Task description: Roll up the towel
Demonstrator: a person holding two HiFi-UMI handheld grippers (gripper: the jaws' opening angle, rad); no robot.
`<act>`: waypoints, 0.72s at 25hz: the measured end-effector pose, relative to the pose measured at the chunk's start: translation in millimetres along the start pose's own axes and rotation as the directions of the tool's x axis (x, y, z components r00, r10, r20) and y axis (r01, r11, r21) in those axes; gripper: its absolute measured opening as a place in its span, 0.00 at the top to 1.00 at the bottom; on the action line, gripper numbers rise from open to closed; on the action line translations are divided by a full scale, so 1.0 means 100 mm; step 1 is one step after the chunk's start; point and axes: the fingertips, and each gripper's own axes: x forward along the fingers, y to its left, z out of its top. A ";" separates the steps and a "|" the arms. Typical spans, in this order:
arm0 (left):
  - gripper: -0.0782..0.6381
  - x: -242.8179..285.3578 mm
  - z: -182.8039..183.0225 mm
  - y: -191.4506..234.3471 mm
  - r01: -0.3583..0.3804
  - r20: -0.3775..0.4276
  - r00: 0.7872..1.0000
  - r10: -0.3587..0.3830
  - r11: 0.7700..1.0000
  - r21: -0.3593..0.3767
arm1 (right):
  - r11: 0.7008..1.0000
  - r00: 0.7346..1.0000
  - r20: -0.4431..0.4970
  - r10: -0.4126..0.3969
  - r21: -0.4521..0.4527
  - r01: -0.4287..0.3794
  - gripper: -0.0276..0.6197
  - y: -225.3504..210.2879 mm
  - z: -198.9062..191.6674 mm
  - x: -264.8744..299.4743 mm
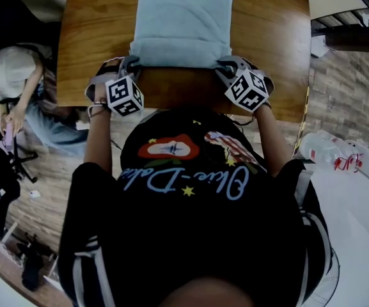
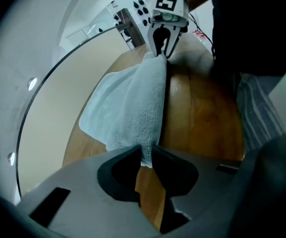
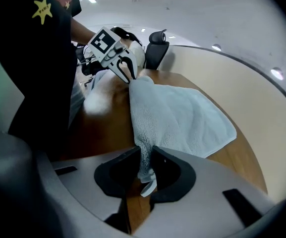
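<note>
A pale blue towel (image 1: 183,21) lies on the wooden table (image 1: 94,31), its near edge folded into a thick hem. My left gripper (image 1: 132,64) is shut on the near left corner of the towel (image 2: 133,103); the cloth is pinched between its dark pads (image 2: 143,158). My right gripper (image 1: 224,66) is shut on the near right corner of the towel (image 3: 177,113), and a white label tag hangs below its jaws (image 3: 146,171). Each gripper shows in the other's view, at the far end of the hem: the right gripper (image 2: 163,48) and the left gripper (image 3: 129,74).
A person in a light top (image 1: 8,75) sits to the left of the table beside a dark chair. A black office chair (image 3: 156,48) stands past the table's far end. A white counter with plastic bottles (image 1: 337,152) is on the right.
</note>
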 end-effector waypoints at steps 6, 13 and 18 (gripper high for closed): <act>0.80 -0.15 -0.07 -0.11 0.053 0.053 0.998 -0.046 0.990 -0.135 | 0.998 0.999 0.033 0.039 0.054 -0.041 0.87 0.14 0.03 -0.09; 0.81 -0.43 -0.08 -0.43 0.167 0.084 0.985 -0.152 0.964 -0.208 | 0.982 0.987 0.072 0.143 0.114 -0.151 0.87 0.43 0.01 -0.24; 0.82 -0.65 -0.10 -0.73 0.346 0.098 0.938 -0.332 0.915 -0.209 | 0.942 0.958 0.091 0.272 0.181 -0.284 0.87 0.64 0.02 -0.37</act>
